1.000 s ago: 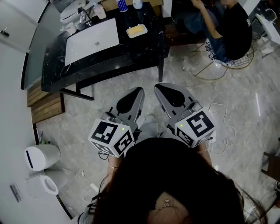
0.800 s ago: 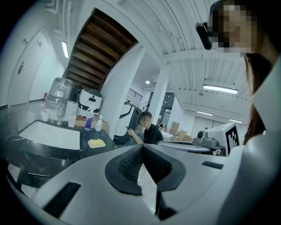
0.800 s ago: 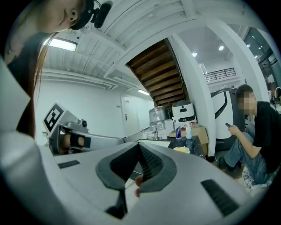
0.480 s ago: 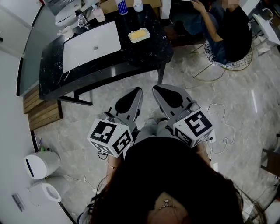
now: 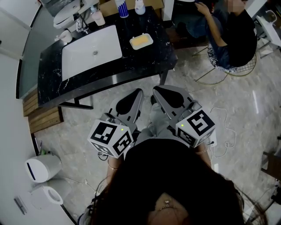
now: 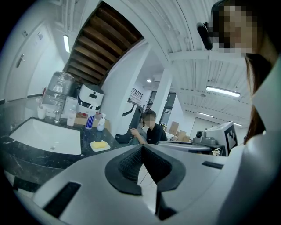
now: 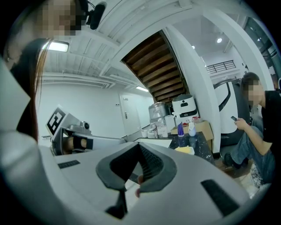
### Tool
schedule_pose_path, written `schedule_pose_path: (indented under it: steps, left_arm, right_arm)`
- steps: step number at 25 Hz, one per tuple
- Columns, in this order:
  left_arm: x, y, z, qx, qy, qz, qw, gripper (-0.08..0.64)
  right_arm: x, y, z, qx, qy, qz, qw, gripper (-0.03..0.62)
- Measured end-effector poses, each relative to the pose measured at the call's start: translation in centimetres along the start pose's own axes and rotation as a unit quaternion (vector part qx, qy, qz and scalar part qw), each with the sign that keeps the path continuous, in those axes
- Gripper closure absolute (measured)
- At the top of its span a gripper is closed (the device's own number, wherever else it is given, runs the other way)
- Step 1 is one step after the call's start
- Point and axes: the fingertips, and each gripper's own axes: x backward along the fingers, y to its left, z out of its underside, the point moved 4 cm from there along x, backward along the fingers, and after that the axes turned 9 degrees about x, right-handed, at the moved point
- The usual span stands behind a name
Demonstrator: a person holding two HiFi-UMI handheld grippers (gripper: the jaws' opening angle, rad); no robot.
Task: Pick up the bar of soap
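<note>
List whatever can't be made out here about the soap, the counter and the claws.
- Bar of soap, head view: too small to tell wet from dry.
- Blue-striped bottle, head view: top cut off by the upper edge.
- Counter, left gripper view: near edge hidden behind the left claw.
- Hands holding the claws, head view: mostly hidden under the person's hair.

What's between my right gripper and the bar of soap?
In the head view, only a strip of marble floor, then the black counter with its front edge and bare top, separates the right gripper from the bar of soap.
</note>
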Motion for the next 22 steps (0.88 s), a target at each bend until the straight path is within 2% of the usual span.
schedule_pose_path:
  steps: [11,22]
  left_arm:
    - [-7.3,4.8,-4.1,0.000,0.007,-0.019,0.9998,0.552]
    - [-15.2,8.3,-8.9,0.005,0.003,-0.050,0.9988,0.552]
  right_arm:
    - [-5.5,-7.9,-0.3,0.005,0.011,-0.010,1.000,0.584]
    - [-10.7,-16.2,-2.3,0.026,0.020,-0.048,0.998,0.584]
